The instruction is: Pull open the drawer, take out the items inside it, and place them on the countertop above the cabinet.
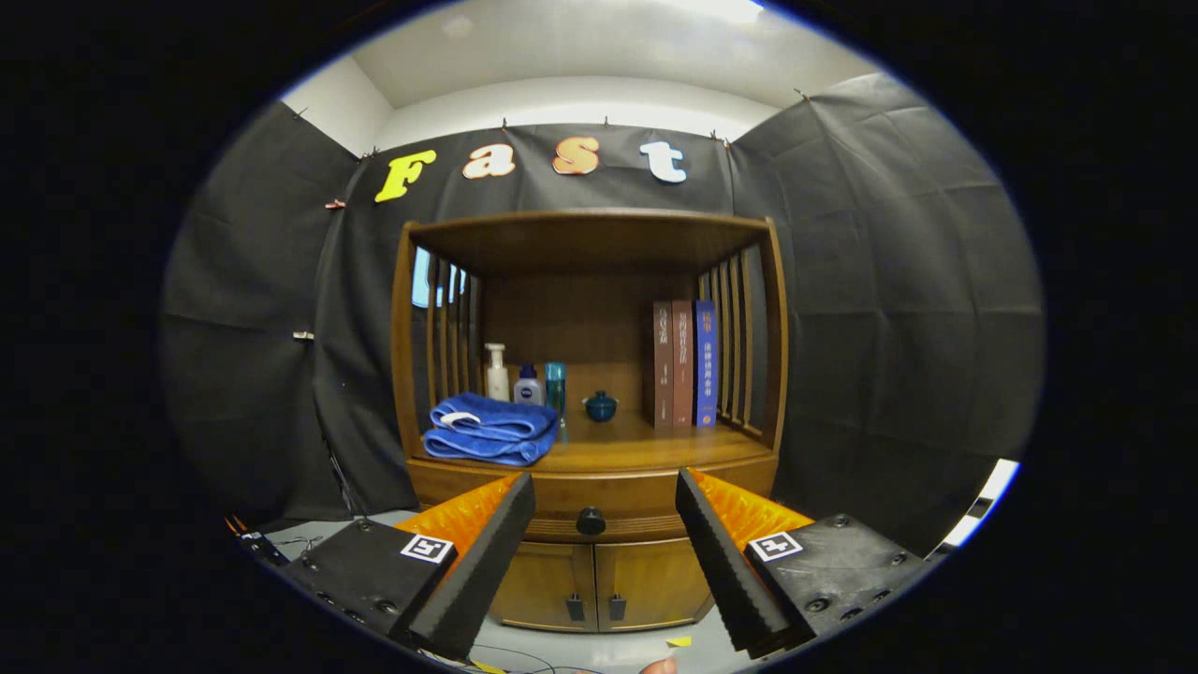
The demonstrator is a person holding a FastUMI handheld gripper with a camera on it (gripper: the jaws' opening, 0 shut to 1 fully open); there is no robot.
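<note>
1. Gripper (599, 510) — its two foam-padded fingers are spreading wide, pinching nothing; the left fingertip (510, 505) is sitting at 9 o'clock of the knob and the right fingertip at 3 o'clock, both apart from it.
2. Knob (591, 520) — a small dark round pull, lying beyond and between the fingers, at the middle of the drawer (599, 496). The drawer is showing as shut, so its contents are hidden.
3. Handling, as a judgement — the knob is looking hard, smooth and small, so it may be slipping under soft pads; taking hold on its two sides, fingers level, is seeming the safest grasp. The drawer is wooden and stiff, probably sliding straight toward the gripper with some drag.
4. Counter (646, 447) — the shelf top directly at 12 o'clock of the drawer. A folded towel (489, 429) is occupying its 9 o'clock part, with bottles (524, 376) behind; a small blue pot (600, 405) is standing near the centre and books (683, 363) at 3 o'clock.
5. Open room — bare wood is lying along the front edge, between towel and books; slatted side walls are limiting sideways entry.
6. Doors (599, 585) — two lower doors with small handles at 6 o'clock of the knob; not to be mistaken for the drawer.
</note>
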